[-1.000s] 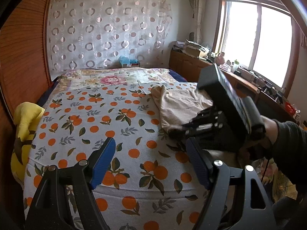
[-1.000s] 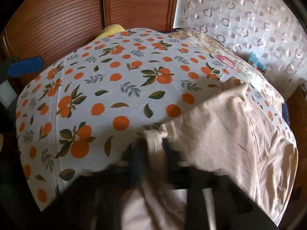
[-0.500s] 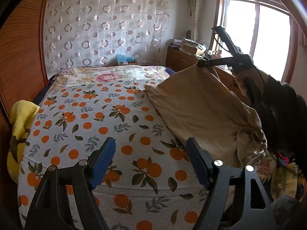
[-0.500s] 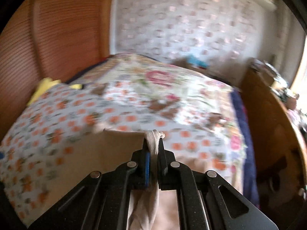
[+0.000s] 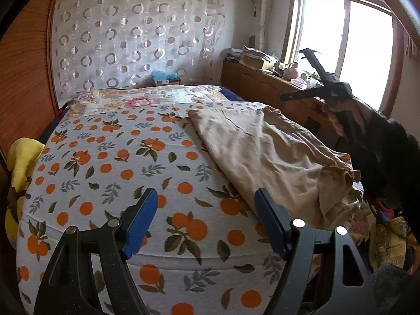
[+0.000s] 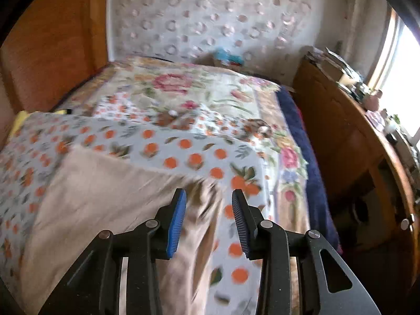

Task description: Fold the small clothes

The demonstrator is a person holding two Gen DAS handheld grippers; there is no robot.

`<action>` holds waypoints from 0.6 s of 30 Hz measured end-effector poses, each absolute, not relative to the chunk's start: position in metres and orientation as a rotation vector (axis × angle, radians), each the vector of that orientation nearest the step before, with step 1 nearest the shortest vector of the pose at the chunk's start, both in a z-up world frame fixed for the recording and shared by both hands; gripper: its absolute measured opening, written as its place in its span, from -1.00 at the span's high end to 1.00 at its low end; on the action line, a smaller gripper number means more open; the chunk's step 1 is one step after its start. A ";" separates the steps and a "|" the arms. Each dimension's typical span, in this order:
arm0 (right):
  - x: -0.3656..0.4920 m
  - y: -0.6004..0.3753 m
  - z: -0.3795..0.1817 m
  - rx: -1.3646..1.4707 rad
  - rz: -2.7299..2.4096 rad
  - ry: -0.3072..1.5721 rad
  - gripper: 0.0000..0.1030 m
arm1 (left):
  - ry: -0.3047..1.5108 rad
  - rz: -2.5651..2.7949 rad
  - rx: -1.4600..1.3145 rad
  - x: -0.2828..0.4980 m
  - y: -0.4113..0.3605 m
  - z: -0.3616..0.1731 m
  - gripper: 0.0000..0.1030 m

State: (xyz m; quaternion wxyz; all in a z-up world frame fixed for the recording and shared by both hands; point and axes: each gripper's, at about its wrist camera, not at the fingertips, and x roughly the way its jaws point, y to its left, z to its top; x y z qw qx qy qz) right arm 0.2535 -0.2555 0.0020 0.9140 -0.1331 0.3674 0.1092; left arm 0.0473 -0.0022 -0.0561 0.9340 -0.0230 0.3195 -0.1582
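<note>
A beige garment (image 5: 265,155) lies spread on the right side of the bed, one end bunched at the near right edge; it also shows in the right wrist view (image 6: 105,199). My left gripper (image 5: 206,220) is open and empty above the near edge of the bed, left of the garment. My right gripper (image 6: 208,220) is open, held above the garment's far corner, which lies loose below it. In the left wrist view the right gripper (image 5: 291,74) is raised high at the right.
The bed has an orange-print sheet (image 5: 110,168) and a floral quilt (image 6: 183,86) at its far end. A yellow cloth (image 5: 22,157) hangs at the left edge. A wooden cabinet (image 5: 262,81) with clutter stands on the right under the window.
My right gripper lifted the garment's corner up and across, then opened and let it drop. The garment now lies flatter on the bed. My left gripper has stayed open.
</note>
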 end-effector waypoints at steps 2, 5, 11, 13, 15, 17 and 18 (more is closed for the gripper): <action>0.223 -0.257 0.001 -0.288 0.272 0.742 0.27 | 0.656 -0.339 -0.038 0.047 -0.009 -0.056 -0.49; 0.174 -0.260 -0.008 -0.278 0.330 0.750 0.27 | 0.662 -0.360 -0.031 0.047 -0.018 -0.057 -0.49; 0.102 -0.269 -0.025 -0.285 0.382 0.758 0.27 | 0.681 -0.405 -0.008 0.049 -0.039 -0.063 -0.49; 0.085 -0.271 -0.029 -0.295 0.394 0.767 0.27 | 0.686 -0.420 -0.001 0.048 -0.045 -0.065 -0.49; 0.070 -0.279 -0.029 -0.295 0.405 0.773 0.27 | 0.692 -0.429 0.000 0.048 -0.050 -0.066 -0.49; 0.063 -0.281 -0.030 -0.298 0.415 0.780 0.27 | 0.698 -0.439 0.009 0.047 -0.054 -0.068 -0.49; 0.058 -0.282 -0.030 -0.301 0.414 0.785 0.27 | 0.700 -0.440 0.010 0.047 -0.056 -0.068 -0.49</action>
